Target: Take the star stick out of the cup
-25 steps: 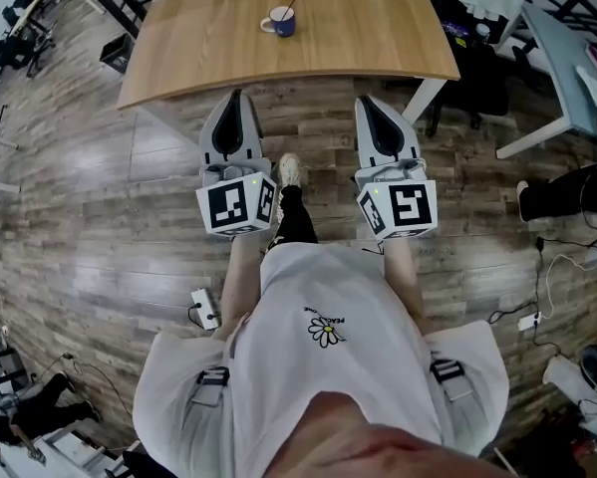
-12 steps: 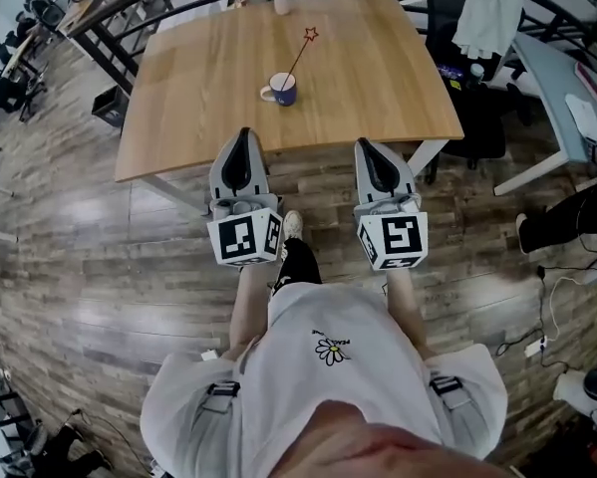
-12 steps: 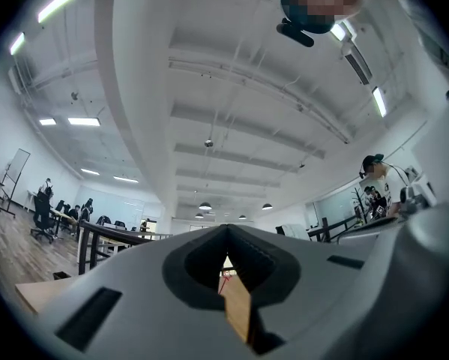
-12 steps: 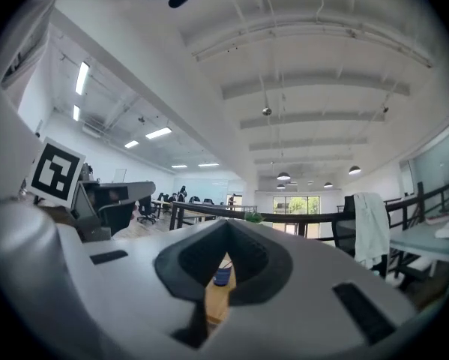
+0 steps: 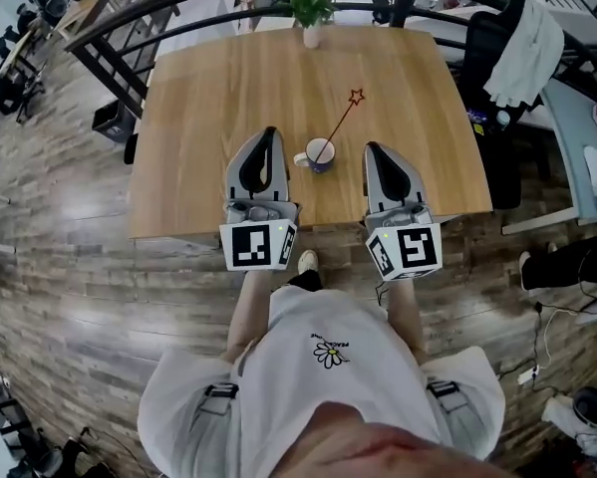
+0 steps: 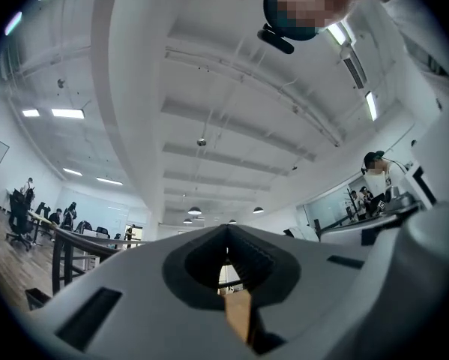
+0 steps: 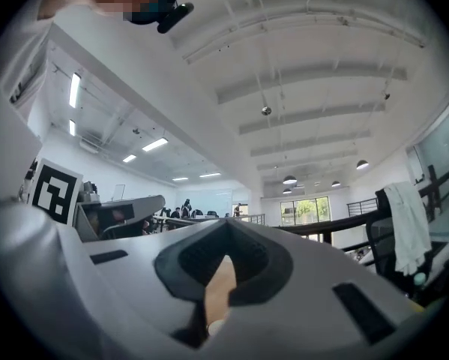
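Observation:
A blue cup (image 5: 318,155) with a white inside stands on the wooden table (image 5: 218,98), close to its near edge. The star stick (image 5: 340,123) leans out of the cup up and to the right, its red star (image 5: 357,97) at the top. My left gripper (image 5: 269,133) hovers just left of the cup, and my right gripper (image 5: 372,150) just right of it. Both reach over the table's near edge, clear of the cup. Each has its jaws together with nothing between them. The gripper views show closed jaws, left gripper (image 6: 227,235) and right gripper (image 7: 225,227), against the ceiling.
A small potted plant (image 5: 311,8) stands at the table's far edge. A dark railing (image 5: 158,3) runs behind the table. An office chair draped with white cloth (image 5: 525,48) stands to the right, beside another desk (image 5: 587,127). Cables (image 5: 557,317) lie on the floor at right.
The table and cup have come much closer in the head view. Both grippers moved forward from over the floor to over the table's near edge, flanking the cup. Jaws unchanged.

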### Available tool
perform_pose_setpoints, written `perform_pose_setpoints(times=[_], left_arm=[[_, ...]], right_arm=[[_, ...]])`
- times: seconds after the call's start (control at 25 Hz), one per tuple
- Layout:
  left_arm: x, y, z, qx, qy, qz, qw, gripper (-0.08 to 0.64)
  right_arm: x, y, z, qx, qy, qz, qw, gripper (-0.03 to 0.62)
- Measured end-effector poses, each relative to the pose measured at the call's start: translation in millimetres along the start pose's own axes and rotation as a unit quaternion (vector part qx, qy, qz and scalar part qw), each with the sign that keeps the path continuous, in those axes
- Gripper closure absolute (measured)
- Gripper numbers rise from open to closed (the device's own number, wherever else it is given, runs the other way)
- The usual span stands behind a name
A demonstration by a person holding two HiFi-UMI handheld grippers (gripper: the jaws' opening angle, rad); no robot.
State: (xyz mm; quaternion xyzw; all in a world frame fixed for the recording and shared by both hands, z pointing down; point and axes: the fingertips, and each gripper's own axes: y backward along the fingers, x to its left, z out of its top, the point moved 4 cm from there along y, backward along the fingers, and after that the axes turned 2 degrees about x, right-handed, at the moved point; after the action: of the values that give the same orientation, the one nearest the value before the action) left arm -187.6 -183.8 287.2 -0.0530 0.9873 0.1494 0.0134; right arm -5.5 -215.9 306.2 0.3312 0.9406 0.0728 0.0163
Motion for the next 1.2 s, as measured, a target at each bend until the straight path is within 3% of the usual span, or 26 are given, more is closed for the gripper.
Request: perform_pose_setpoints(times=[0.16, 0.4, 0.76, 0.96, 1.2], left_arm=[[31.6, -39.4, -9.7, -0.003, 0.000, -0.017, 0.9999, 0.543], [58.6, -72.4, -29.5, 0.002, 0.009, -0.006, 0.9999, 0.543], [56.8, -91.4, -44.5, 0.016, 0.006, 0.015, 0.9997, 0.543], [55.5, -94.6, -40.6, 0.014, 0.004, 0.021, 0.9997, 0.543], [49.3, -92.3, -36.9, 0.011, 0.001, 0.018, 0.9998, 0.543]], right_arm=[[-1.1, -55.7, -2.7, -0.002, 0.001, -0.005, 1.000, 0.586], [-11.8, -102.7, -11.5, 0.009, -0.008, -0.012, 1.000, 0.586], [-23.5, -118.4, -20.9, 0.008, -0.013, -0.001, 1.000, 0.586], [-24.2, -119.2, -19.7, 0.002, -0.050, 0.024, 0.998, 0.586], [-31.0, -120.9, -18.8, 0.012, -0.058, 0.023, 0.998, 0.586]])
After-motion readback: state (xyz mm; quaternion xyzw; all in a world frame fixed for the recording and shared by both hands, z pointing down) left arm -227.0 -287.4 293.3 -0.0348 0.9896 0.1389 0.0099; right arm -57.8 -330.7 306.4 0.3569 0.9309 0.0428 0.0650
